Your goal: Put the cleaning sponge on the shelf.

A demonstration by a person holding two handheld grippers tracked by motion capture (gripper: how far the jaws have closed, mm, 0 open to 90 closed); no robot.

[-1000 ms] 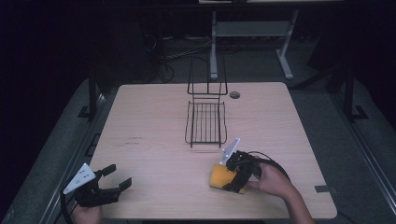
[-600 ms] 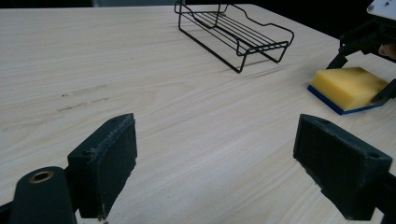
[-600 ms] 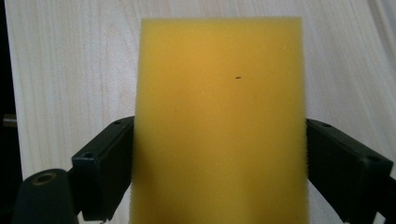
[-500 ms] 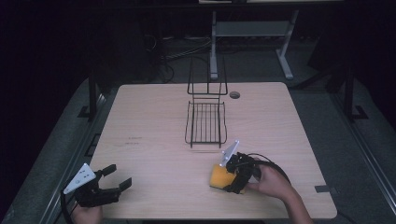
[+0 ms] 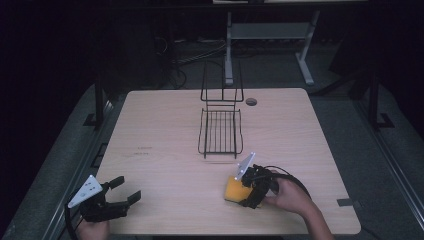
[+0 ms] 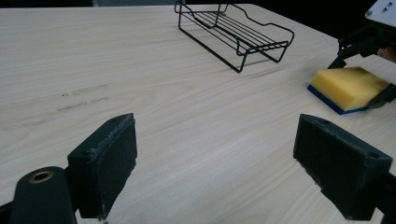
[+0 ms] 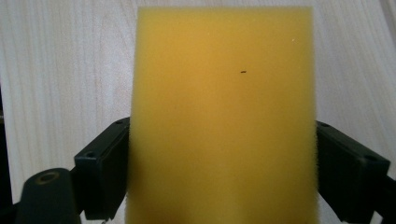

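A yellow sponge (image 5: 234, 189) with a blue underside lies on the wooden table (image 5: 165, 130) near its front right. My right gripper (image 5: 245, 192) is around it, one jaw pressed against each long side of the sponge (image 7: 224, 116), shut on it. In the left gripper view the sponge (image 6: 348, 86) rests flat on the table between those jaws. My left gripper (image 5: 126, 189) is at the front left corner, open, with nothing between its pads (image 6: 109, 161). It points across the table toward the sponge.
A black wire rack (image 5: 220, 132) stands at the table's middle back, its tall end toward the far edge; in the left gripper view this rack (image 6: 238, 35) is far ahead. A round cable hole (image 5: 251, 101) is beside it. Table legs and cables lie beyond.
The right gripper's grey plate has dipped slightly over the sponge. The sponge and the left gripper have stayed where they were.
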